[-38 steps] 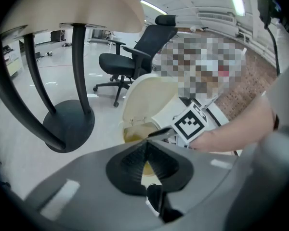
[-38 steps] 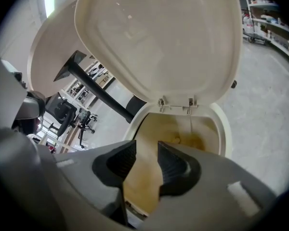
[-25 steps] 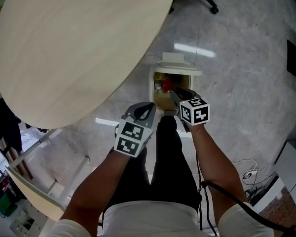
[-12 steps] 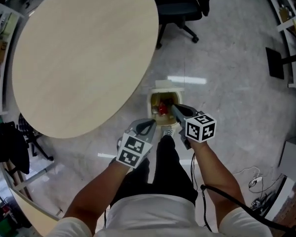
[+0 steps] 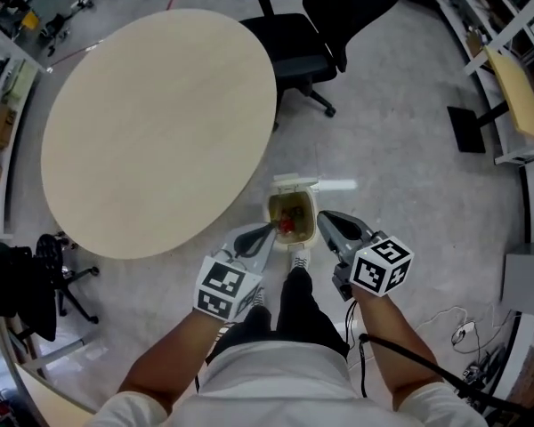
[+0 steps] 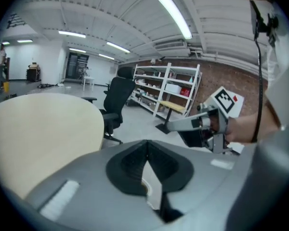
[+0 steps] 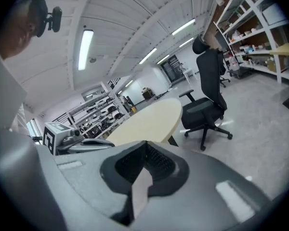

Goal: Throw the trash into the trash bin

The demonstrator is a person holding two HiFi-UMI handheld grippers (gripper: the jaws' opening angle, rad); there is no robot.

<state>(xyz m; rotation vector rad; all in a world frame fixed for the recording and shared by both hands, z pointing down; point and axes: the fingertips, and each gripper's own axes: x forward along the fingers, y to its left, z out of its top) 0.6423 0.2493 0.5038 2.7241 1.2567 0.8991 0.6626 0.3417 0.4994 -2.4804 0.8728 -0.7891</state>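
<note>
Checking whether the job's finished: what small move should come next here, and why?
Probably just draw both hands back from the small white plastic trash bin: a red piece of trash lies inside it, and the tongs of the left gripper and right gripper are shut on nothing.

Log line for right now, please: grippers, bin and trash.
left gripper: shut, empty | right gripper: shut, empty | trash bin: open, on floor beside round table | red trash: inside bin
</note>
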